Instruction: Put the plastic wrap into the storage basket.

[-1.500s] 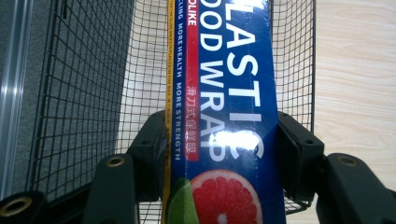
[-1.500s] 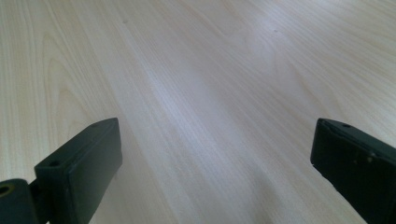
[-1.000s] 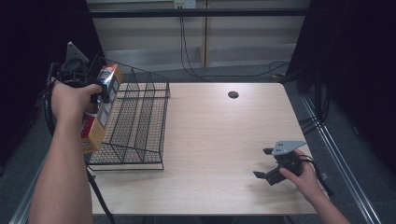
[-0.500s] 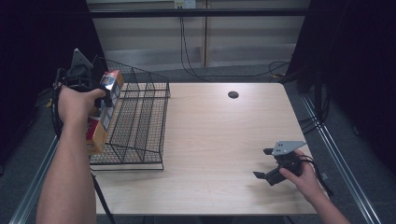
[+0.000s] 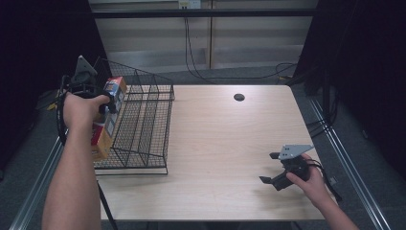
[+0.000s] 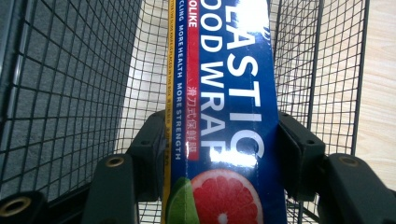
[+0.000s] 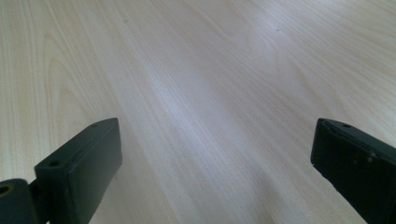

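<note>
Clamped between the left gripper (image 6: 219, 154)'s 2 black jaws: a long plastic food wrap box (image 6: 224, 93), blue with white lettering and a grapefruit picture, gripped across its narrow width. Since 1 second ago, carried a little inward and up along the table's left edge, now tilted over the left wall of the black wire rack (image 5: 143, 120), lower end hanging outside that wall, upper end level with the rack's top rim. From the left gripper view, box pointed down the length of a rack compartment, mesh on both sides; whether inside the compartment or just above it, cannot tell. Probably an insertion under way, with the box yet to be lowered and released. Near the table's front right corner, the right gripper (image 5: 282, 168) resting low over the bare wooden table (image 5: 225, 143), unmoved over that second, jaws spread wide with nothing between them. Main risk: the box's lower end catching on the rack's wire wall.
</note>
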Demonstrator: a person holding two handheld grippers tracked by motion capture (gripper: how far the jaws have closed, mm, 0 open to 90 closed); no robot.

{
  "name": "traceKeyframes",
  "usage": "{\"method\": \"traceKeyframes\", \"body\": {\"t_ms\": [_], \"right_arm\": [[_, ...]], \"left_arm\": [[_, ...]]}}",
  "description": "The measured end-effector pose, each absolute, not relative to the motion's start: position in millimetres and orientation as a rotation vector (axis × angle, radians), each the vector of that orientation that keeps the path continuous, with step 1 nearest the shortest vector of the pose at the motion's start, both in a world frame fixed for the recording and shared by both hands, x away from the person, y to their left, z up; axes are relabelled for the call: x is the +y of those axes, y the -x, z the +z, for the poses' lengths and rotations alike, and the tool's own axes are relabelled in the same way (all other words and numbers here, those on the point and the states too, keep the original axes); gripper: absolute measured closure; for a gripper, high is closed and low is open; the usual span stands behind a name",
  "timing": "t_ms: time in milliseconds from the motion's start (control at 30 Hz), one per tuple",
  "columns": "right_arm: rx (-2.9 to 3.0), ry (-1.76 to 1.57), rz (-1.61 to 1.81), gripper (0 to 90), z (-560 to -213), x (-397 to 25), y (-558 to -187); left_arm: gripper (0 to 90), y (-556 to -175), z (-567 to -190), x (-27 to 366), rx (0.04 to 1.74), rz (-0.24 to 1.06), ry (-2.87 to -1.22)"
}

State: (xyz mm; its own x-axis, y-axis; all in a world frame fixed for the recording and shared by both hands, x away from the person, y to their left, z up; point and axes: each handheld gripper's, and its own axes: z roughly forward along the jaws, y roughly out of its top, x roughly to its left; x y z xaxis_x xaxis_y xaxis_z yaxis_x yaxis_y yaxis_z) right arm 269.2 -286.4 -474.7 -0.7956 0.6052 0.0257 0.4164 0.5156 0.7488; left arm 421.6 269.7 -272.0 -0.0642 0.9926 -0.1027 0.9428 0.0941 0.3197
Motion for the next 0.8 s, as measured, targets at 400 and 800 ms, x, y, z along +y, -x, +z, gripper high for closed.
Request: {"method": "traceKeyframes", "body": {"t_ms": [400, 800], "right_arm": [[2.518, -0.866, 1.146, 2.0, -474.6, -286.7, -269.4], [2.527, -0.861, 1.149, 2.0, -475.0, -286.2, -269.4]], "left_arm": [[43.2, -423.2, -276.9, 267.3, 2.092, 0.246, -1.928], [42.8, -424.1, -279.8, 267.1, 2.103, 0.226, -1.912]]}}
